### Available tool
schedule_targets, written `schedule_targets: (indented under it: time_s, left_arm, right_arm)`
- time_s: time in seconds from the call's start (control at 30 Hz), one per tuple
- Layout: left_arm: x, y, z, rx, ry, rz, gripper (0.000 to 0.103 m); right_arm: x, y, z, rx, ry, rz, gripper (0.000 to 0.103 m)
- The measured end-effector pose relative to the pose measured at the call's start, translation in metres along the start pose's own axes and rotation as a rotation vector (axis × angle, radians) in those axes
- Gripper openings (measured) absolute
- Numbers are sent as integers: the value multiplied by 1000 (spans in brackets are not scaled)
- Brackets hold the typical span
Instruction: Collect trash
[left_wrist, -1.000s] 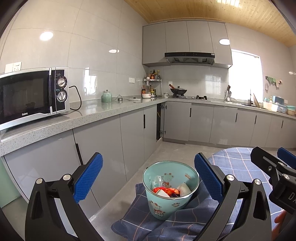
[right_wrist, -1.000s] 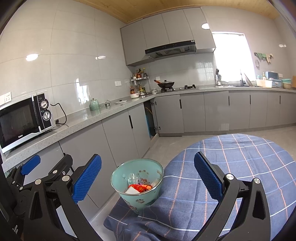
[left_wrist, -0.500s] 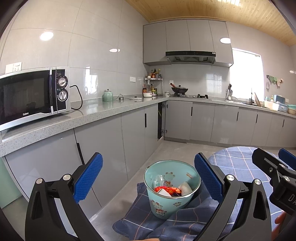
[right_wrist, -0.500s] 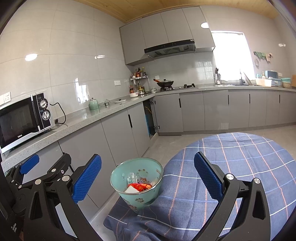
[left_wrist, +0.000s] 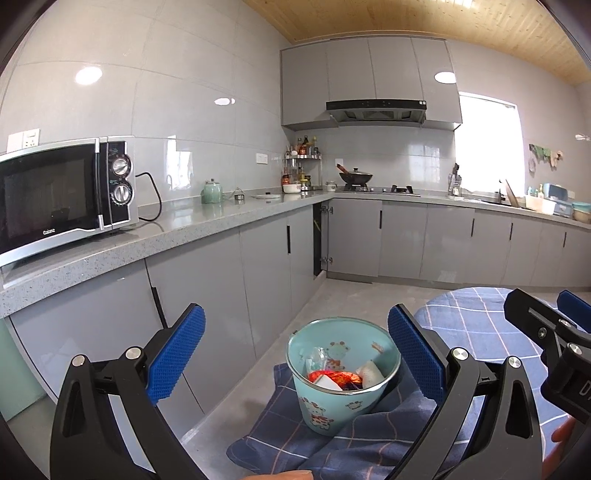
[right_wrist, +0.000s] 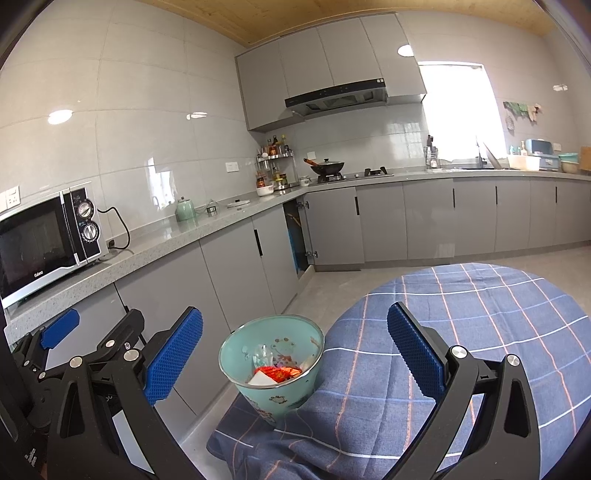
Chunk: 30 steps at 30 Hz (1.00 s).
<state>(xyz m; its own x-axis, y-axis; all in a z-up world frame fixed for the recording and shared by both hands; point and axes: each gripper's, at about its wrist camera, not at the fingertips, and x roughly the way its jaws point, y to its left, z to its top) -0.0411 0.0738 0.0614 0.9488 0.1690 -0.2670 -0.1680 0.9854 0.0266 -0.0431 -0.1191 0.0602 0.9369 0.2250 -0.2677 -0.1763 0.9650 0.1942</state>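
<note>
A small teal bin (left_wrist: 341, 373) with cartoon prints stands at the left edge of a round table under a blue plaid cloth (right_wrist: 461, 332). Red and white wrappers (left_wrist: 334, 378) lie inside it. The bin also shows in the right wrist view (right_wrist: 271, 363). My left gripper (left_wrist: 295, 350) is open and empty, its blue pads on either side of the bin but nearer the camera. My right gripper (right_wrist: 295, 349) is open and empty above the cloth, the bin between its fingers in view. The left gripper shows at the left of the right wrist view (right_wrist: 92, 347).
A grey counter (left_wrist: 184, 229) runs along the left wall with a microwave (left_wrist: 62, 192) and a green teapot (left_wrist: 212, 192). Grey cabinets (left_wrist: 402, 240) line the far wall, with a wok (left_wrist: 354, 177) on the stove. Bare floor (left_wrist: 332, 295) lies between counter and table.
Both views have drifted slightly; the bin sits a little lower and to the right in the left wrist view. Both grippers stay open.
</note>
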Motion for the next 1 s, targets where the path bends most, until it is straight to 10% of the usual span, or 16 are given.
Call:
schedule_targets:
  time_s: [1.0]
  left_arm:
    - [36, -6, -18, 18, 166, -42, 97]
  right_arm:
    - [40, -46, -8, 75, 128, -118, 98]
